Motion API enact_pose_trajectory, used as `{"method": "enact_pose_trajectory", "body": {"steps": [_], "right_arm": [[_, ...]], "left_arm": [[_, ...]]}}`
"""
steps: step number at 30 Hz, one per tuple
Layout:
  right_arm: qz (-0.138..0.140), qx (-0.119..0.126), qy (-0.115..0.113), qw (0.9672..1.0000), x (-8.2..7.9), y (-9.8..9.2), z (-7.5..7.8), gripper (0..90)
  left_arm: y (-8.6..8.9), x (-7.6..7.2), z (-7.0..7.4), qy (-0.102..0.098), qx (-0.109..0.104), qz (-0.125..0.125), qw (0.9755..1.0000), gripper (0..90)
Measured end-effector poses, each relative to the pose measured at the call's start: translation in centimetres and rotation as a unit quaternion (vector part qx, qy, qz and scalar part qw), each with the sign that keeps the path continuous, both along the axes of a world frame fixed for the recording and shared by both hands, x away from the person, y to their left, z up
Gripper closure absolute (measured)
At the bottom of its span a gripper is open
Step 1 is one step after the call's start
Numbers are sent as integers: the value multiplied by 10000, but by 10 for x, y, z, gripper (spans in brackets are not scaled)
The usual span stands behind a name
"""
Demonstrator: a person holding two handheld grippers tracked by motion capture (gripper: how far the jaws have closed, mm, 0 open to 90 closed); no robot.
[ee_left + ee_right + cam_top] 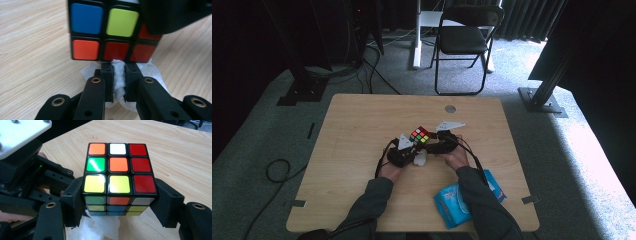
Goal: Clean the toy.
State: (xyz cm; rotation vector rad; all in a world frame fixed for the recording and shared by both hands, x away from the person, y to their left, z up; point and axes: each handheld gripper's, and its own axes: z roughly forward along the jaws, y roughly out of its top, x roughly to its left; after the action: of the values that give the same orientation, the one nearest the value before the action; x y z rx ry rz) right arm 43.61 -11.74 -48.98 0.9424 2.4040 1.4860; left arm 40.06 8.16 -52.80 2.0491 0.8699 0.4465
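Note:
A scrambled colour cube is held above the middle of the wooden table. My right gripper is shut on it, one jaw on each side of its lower layer. My left gripper is shut on a folded white wipe, whose top edge touches the cube's underside row of red and orange stickers. The wipe hangs below the cube in the right gripper view.
A blue pack of wipes lies near the table's front right edge, partly under the person's right sleeve. A round grey cap sits in the table's far side. A black folding chair stands on the carpet beyond the table.

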Motion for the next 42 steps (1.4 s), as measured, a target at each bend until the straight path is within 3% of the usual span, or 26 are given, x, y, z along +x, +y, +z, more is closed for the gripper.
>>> {"method": "enact_pose_trajectory", "body": {"steps": [13, 27, 42], "right_arm": [[-46, 15, 3, 10000, 0, -1, 0, 343], [4, 78, 7, 10000, 0, -1, 0, 343], [-26, 84, 0, 10000, 1, -2, 0, 343]], "left_arm": [[-7, -6, 1, -58, 104, -206, 9997, 815], [5, -1, 4, -112, -26, 103, 9999, 815], [25, 3, 9, -171, 1, 418, 9990, 815]]}}
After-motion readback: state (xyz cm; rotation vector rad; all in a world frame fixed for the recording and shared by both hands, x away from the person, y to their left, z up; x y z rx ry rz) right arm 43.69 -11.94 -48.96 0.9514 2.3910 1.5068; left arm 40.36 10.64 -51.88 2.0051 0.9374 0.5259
